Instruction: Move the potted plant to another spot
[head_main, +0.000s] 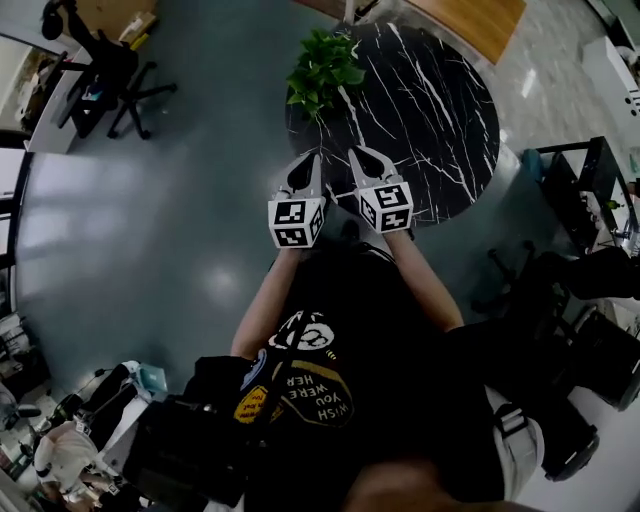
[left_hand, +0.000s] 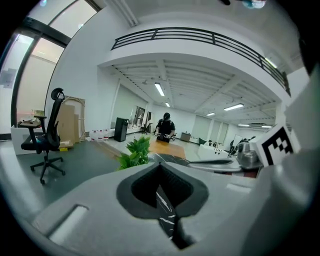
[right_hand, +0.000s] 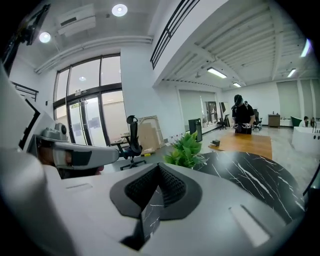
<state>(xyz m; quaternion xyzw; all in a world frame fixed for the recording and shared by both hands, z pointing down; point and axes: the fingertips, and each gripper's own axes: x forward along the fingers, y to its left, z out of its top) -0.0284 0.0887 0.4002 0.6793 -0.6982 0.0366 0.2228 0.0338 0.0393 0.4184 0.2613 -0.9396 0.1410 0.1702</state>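
The potted plant (head_main: 325, 70), leafy and green, stands at the left rim of a round black marble table (head_main: 440, 120). My left gripper (head_main: 308, 165) and right gripper (head_main: 362, 158) hover side by side over the table's near edge, pointing toward the plant and short of it. Both are shut with nothing held. In the left gripper view the plant (left_hand: 135, 152) lies ahead, just left of the shut left gripper (left_hand: 160, 167), and the right gripper (left_hand: 220, 161) shows at the right. In the right gripper view the plant (right_hand: 187, 149) sits straight ahead beyond the shut right gripper (right_hand: 159, 170).
A black office chair (head_main: 115, 80) stands on the grey floor to the left, by a desk. A wooden platform (head_main: 470, 20) lies beyond the table. A black rack (head_main: 580, 190) stands at the right. A person (right_hand: 243, 115) stands far off.
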